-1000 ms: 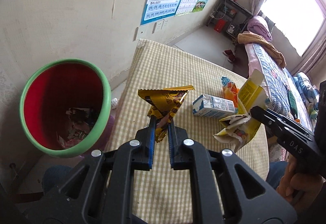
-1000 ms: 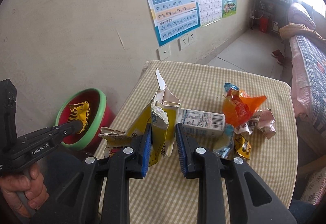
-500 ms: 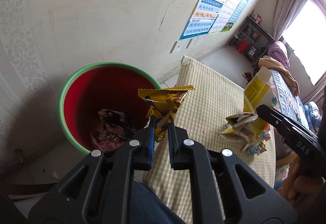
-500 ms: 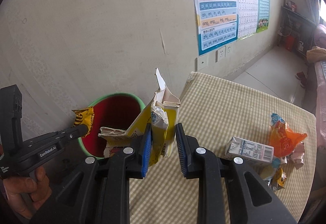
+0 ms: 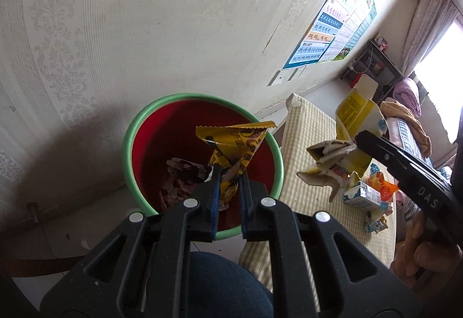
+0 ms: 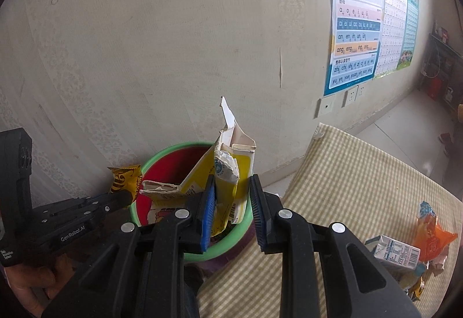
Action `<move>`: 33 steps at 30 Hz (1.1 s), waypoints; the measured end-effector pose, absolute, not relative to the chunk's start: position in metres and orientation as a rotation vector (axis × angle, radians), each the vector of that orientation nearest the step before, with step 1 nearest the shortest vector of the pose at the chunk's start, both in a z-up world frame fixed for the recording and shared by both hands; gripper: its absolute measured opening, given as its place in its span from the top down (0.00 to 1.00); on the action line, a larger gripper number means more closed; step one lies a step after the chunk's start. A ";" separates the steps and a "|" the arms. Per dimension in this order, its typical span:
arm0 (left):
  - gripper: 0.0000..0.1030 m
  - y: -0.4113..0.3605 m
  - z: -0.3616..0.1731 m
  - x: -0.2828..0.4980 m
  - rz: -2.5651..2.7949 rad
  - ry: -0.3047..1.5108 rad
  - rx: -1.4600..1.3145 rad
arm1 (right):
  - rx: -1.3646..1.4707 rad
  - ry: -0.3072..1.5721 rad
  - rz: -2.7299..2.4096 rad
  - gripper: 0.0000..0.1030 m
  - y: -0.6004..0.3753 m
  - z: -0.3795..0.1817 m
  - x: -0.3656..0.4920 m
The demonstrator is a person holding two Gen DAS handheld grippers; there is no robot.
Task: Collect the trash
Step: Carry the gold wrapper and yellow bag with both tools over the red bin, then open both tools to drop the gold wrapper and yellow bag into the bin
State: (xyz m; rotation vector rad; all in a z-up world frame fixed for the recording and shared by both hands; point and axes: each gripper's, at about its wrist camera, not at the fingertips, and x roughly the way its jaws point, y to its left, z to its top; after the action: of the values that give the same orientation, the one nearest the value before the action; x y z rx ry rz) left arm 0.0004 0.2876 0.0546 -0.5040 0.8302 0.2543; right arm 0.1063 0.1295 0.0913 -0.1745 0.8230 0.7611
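Observation:
My left gripper (image 5: 228, 173) is shut on a crumpled yellow snack wrapper (image 5: 234, 141), which hangs over the mouth of a red bin with a green rim (image 5: 128, 144). Some trash lies in the bottom of the bin. My right gripper (image 6: 231, 188) is shut on a torn yellow and white carton (image 6: 228, 170), held over the bin's near right rim (image 6: 162, 153). In the right wrist view, the left gripper (image 6: 127, 198) and its wrapper (image 6: 124, 179) sit over the bin's left edge. The carton (image 5: 353, 118) also shows in the left wrist view, by the table's end.
A table with a checked cloth (image 6: 361, 173) stands right of the bin. On it lie a small white milk carton (image 6: 396, 251), an orange wrapper (image 6: 434, 237) and other scraps. The wall is close behind the bin. A person's knee (image 5: 225, 277) is below the grippers.
Both grippers have swung left from over the table to the bin, carrying the wrapper and the carton. The wrapper now hangs over the bin's opening.

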 end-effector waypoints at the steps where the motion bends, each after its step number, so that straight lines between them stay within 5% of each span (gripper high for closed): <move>1: 0.90 0.291 0.054 -0.001 0.257 0.829 -0.506 | -0.181 0.821 0.763 0.77 0.134 0.090 0.108; 20: 0.89 0.322 0.038 0.015 0.293 0.847 -0.537 | -0.221 0.882 0.808 0.76 0.191 0.050 0.129; 23: 0.71 0.323 0.034 0.016 0.301 0.860 -0.545 | -0.228 0.897 0.808 0.73 0.195 0.043 0.131; 25: 0.47 0.325 0.031 0.015 0.316 0.869 -0.543 | -0.233 0.906 0.801 0.64 0.196 0.040 0.133; 27: 0.38 0.327 0.029 0.015 0.332 0.871 -0.543 | -0.229 0.908 0.794 0.43 0.196 0.038 0.132; 33: 0.17 0.327 0.028 0.013 0.360 0.880 -0.534 | -0.206 0.903 0.769 0.31 0.187 0.041 0.133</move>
State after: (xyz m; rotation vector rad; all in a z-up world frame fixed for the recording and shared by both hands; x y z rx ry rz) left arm 0.0130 0.3268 0.0279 -0.5337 0.8797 0.3596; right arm 0.1330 0.1865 0.0412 -0.2064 0.9034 0.7689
